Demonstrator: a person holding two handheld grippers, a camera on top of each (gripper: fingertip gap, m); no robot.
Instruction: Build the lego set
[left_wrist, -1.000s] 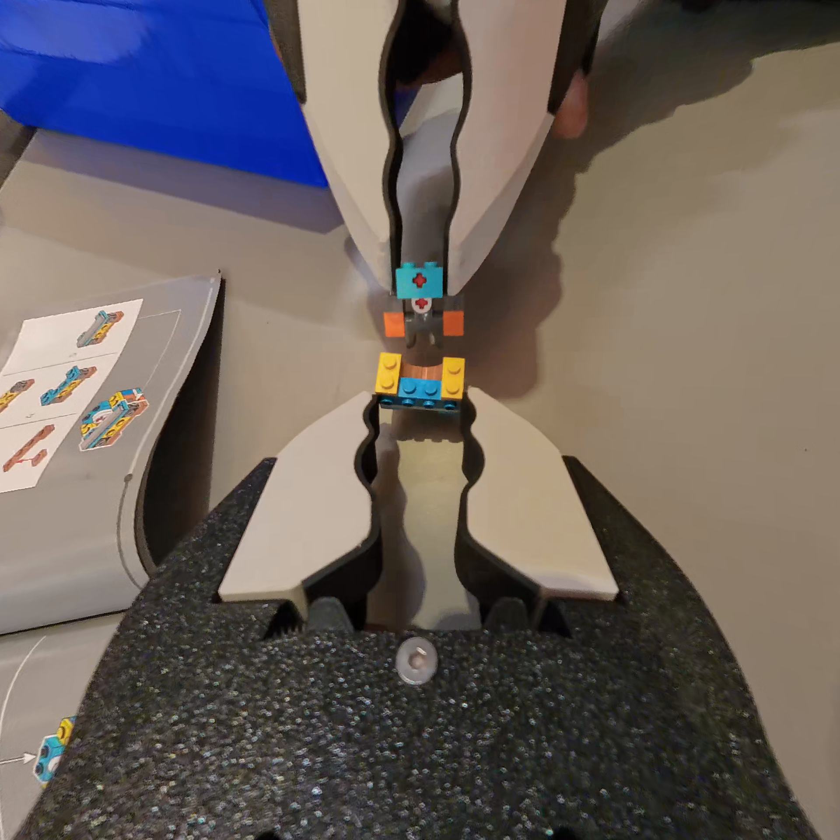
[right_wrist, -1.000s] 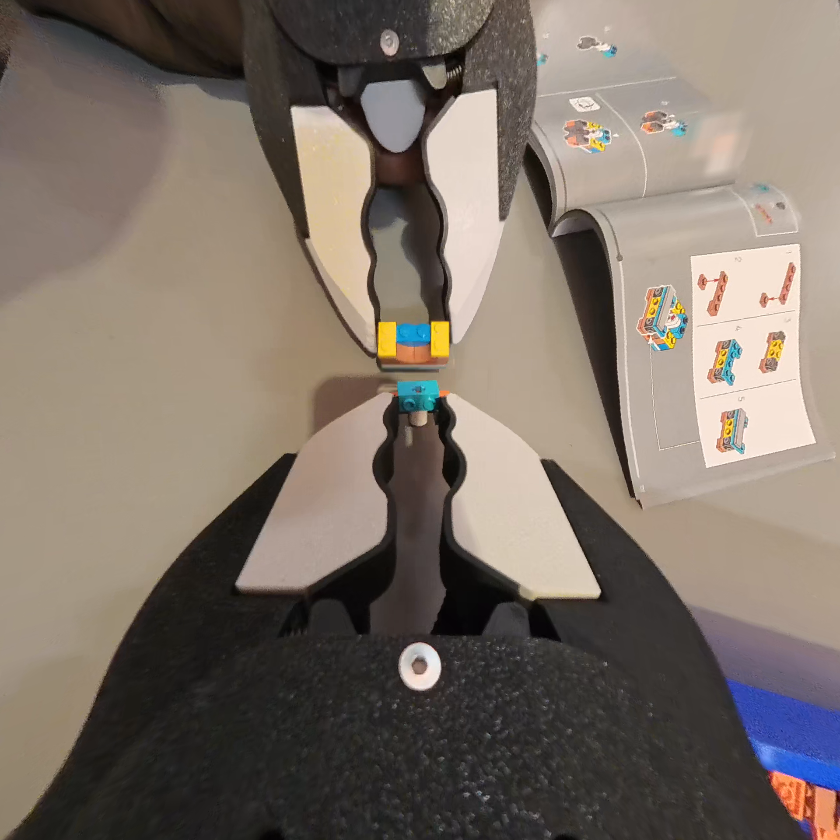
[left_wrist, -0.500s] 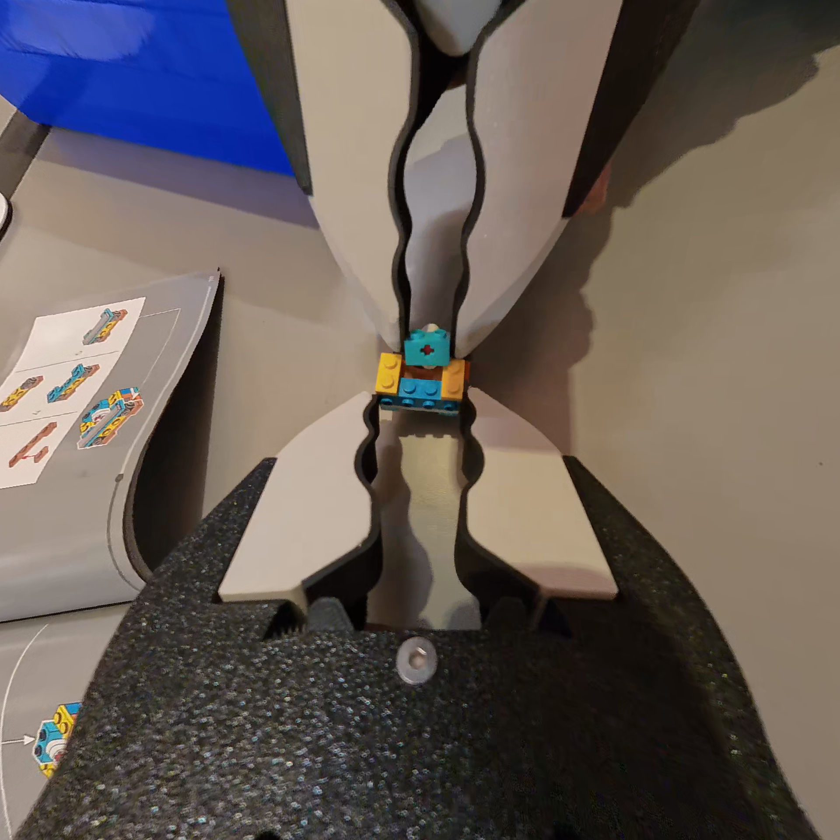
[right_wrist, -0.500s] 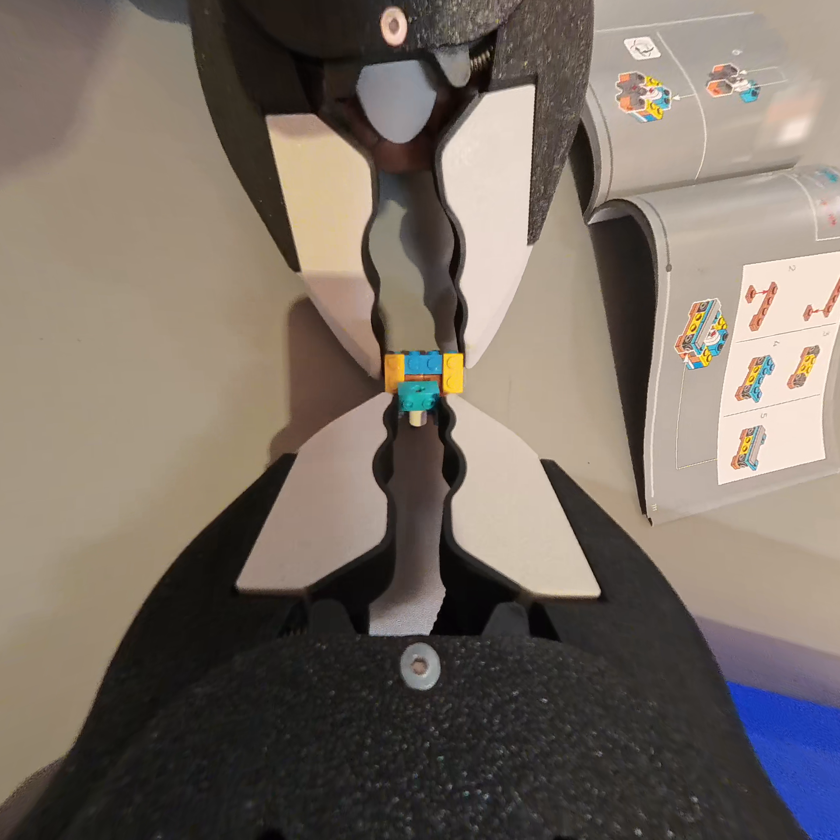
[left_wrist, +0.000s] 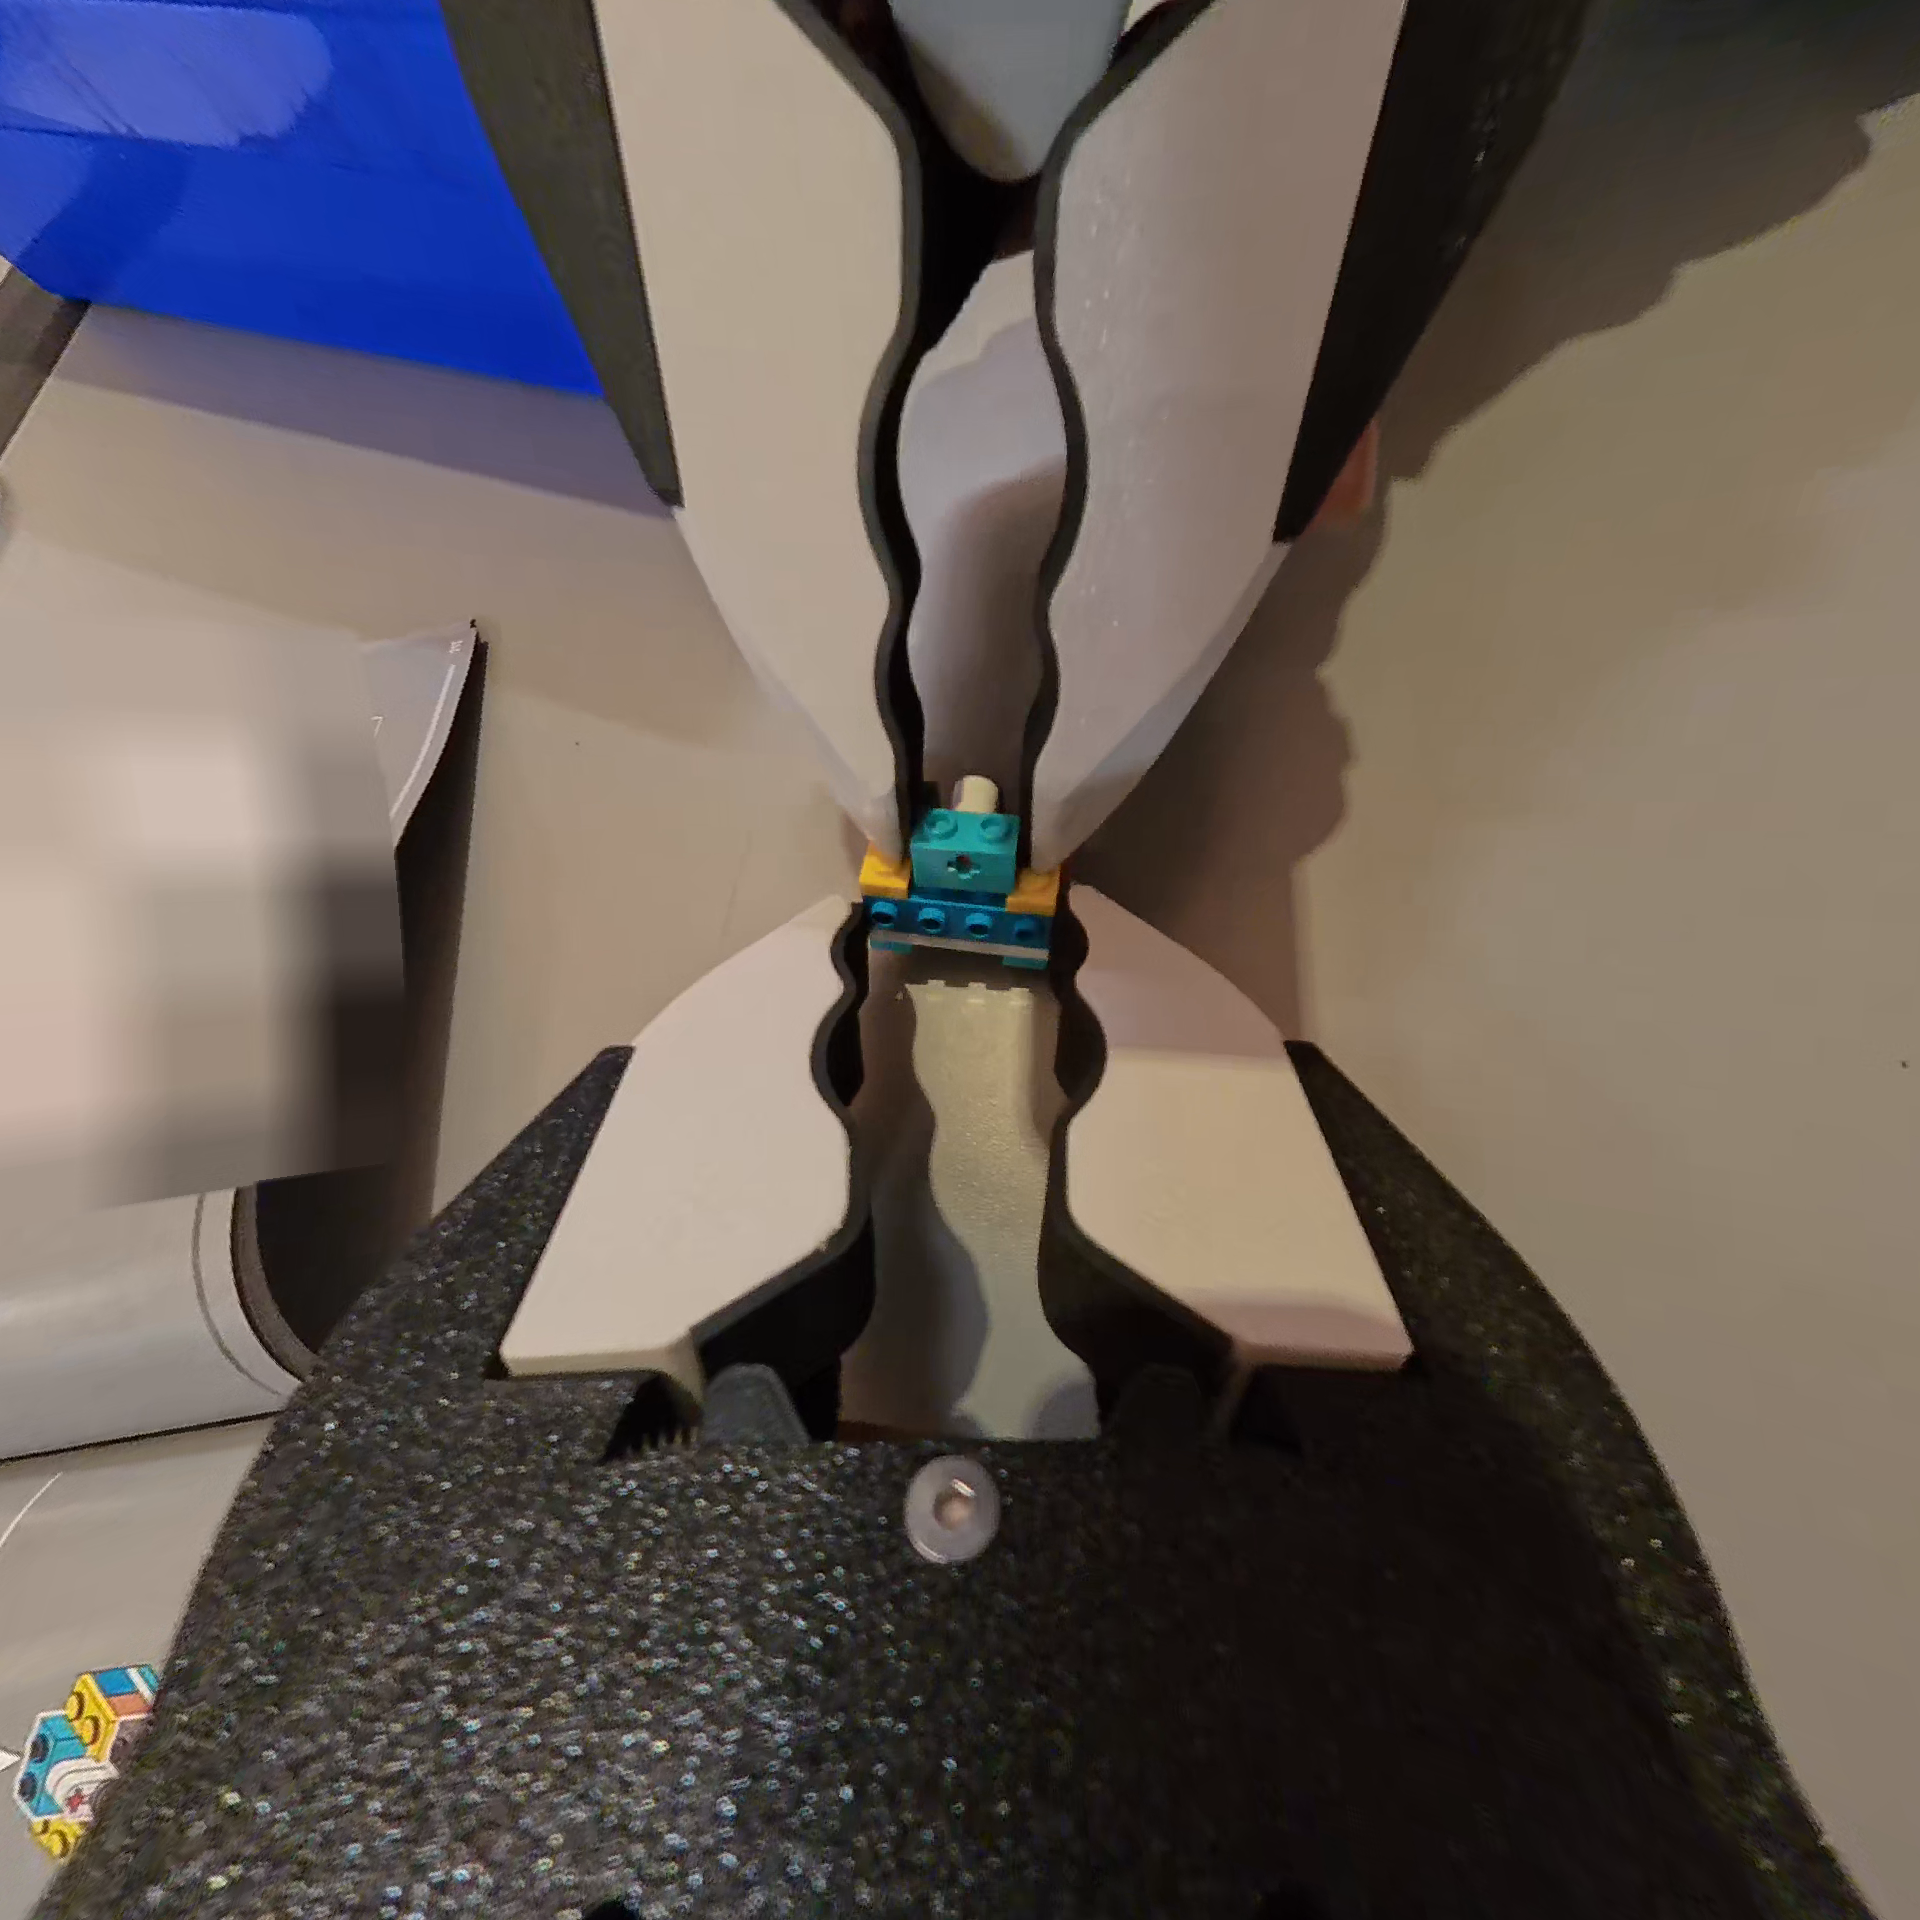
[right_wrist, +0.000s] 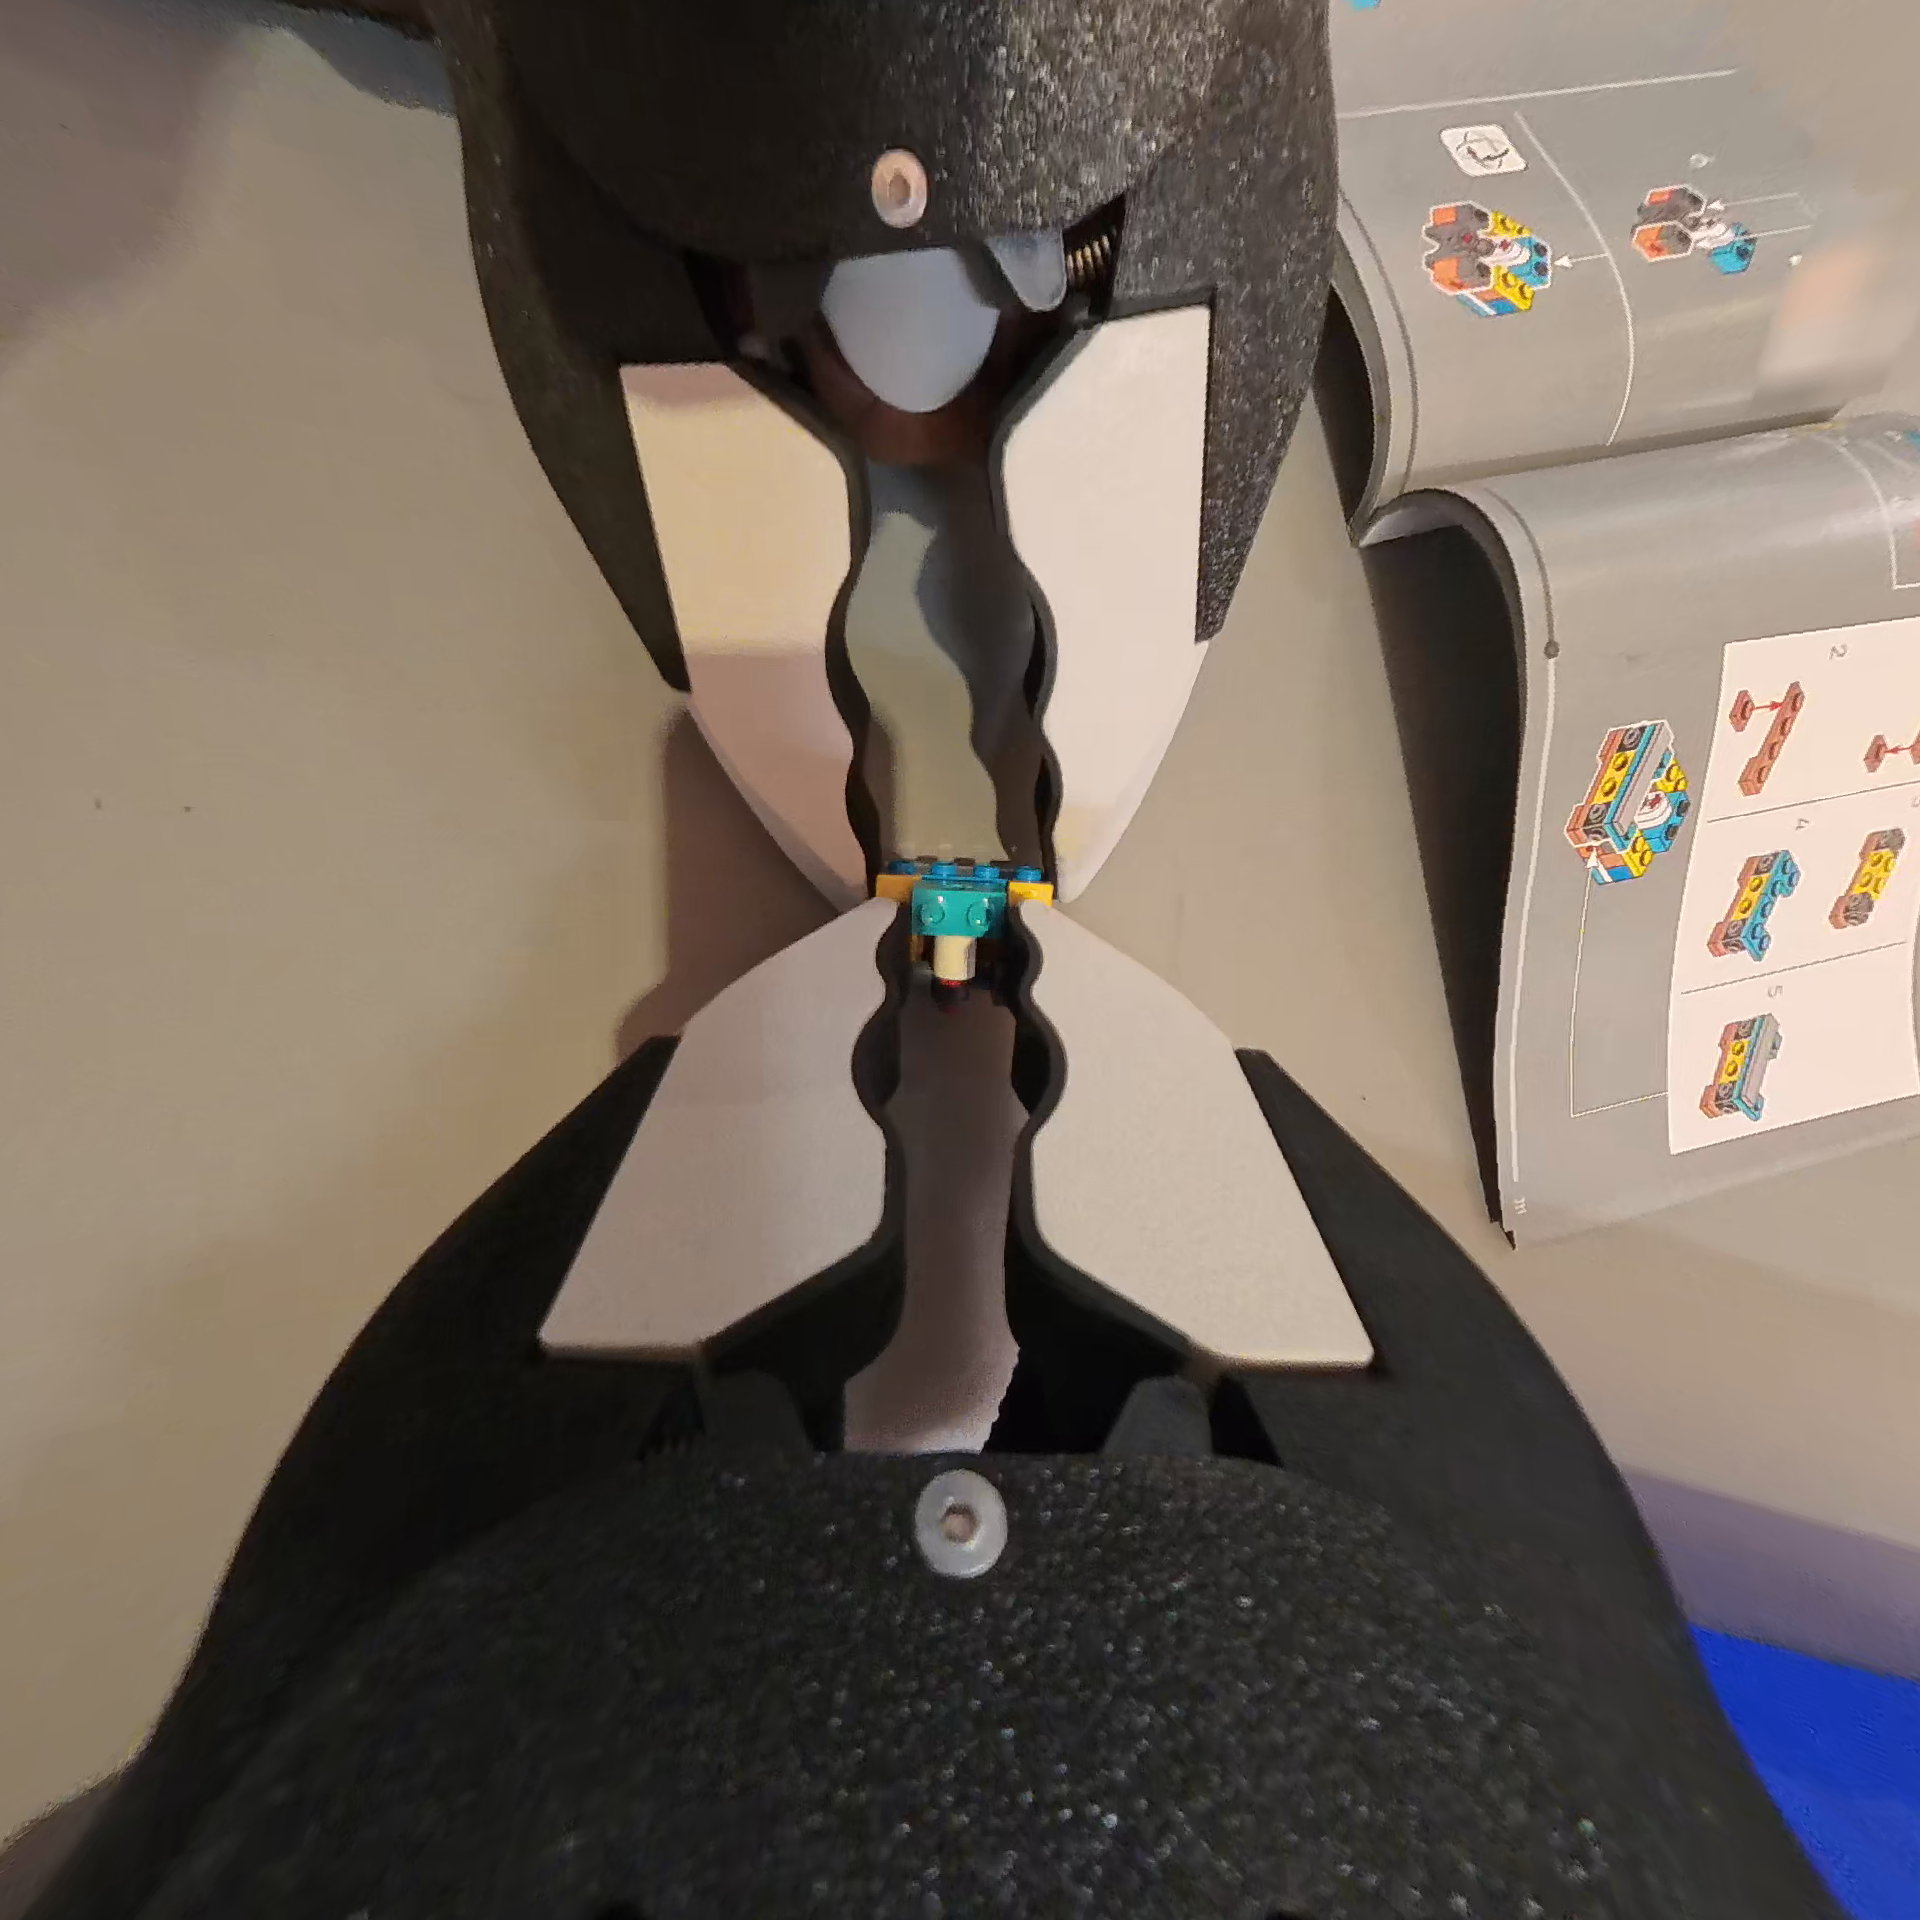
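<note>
Grippers meet tip to tip over a grey table (left_wrist: 1621, 935), each clamped on its own lego piece. In my left wrist view, my left gripper (left_wrist: 958, 940) comes in from the near edge, its pale fingers (left_wrist: 727, 1122) closed on a blue and yellow assembly (left_wrist: 961, 920) with a row of blue studs facing me and yellow ends to left and right. Pressed against its far side is a teal brick (left_wrist: 964, 850) with a cream peg (left_wrist: 977, 798) behind it, pinched by my right gripper (left_wrist: 966, 831), which reaches in from the far side.

In my right wrist view the arrangement is mirrored: my right gripper (right_wrist: 956, 935) grasps the teal brick (right_wrist: 958, 914) at its tips, the cream peg (right_wrist: 952, 958) pointing back towards me, and the blue and yellow assembly (right_wrist: 961, 881) sits touching just beyond it, in the left gripper (right_wrist: 961, 868). Both pieces are held above the table.

An open instruction booklet (right_wrist: 1662, 831) lies to the right in this view. A blue container (right_wrist: 1808, 1787) shows at the near right corner.
</note>
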